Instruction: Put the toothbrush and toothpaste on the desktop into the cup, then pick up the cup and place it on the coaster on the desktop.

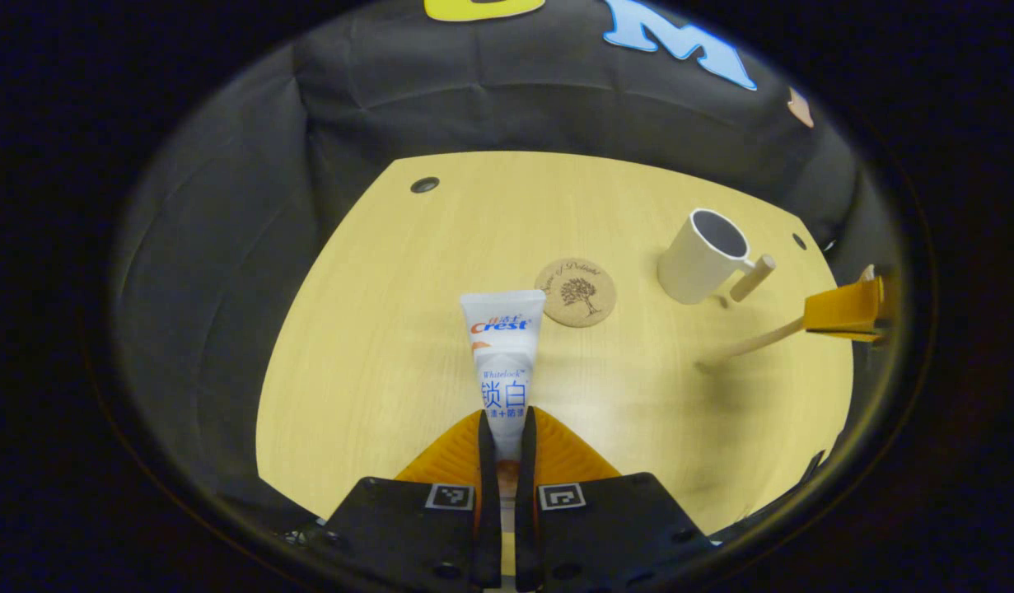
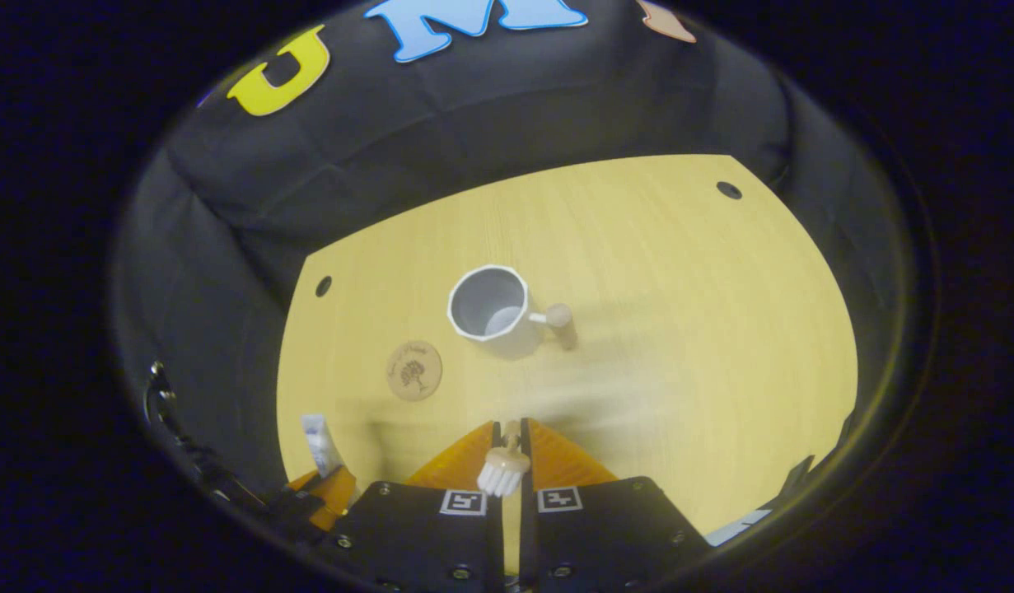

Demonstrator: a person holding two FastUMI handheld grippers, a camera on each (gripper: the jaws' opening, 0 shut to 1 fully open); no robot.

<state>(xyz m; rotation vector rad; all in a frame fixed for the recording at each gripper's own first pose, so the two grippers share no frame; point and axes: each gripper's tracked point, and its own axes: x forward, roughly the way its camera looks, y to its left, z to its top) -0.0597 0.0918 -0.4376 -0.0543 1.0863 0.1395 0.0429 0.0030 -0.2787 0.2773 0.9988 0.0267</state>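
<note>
— Looking across the desk with the cup as my marker: how far along are they?

— Early. The cup stands upright and empty, so nothing has gone in. Both things are lifted off the wood, though.

— Start at the left.

— The left gripper has its jaws pinched on the cap end of the toothpaste, and the tube sticks out forward, well short of the cup. The coaster lies flat on the desk just left of the cup, bare.

— And right of the cup?

— The right gripper grips the toothbrush by its neck, fingers pressed together on it, bristle head back toward the hand. In the left gripper view the handle reaches out toward the desk in front of the cup. It's near the cup, not over it.

— So what's left?

— By my reckoning, everything: brush in, paste in, then the cup onto the coaster.

— Count them.

— One cup, one coaster, one toothpaste, one toothbrush, two grippers.
</note>
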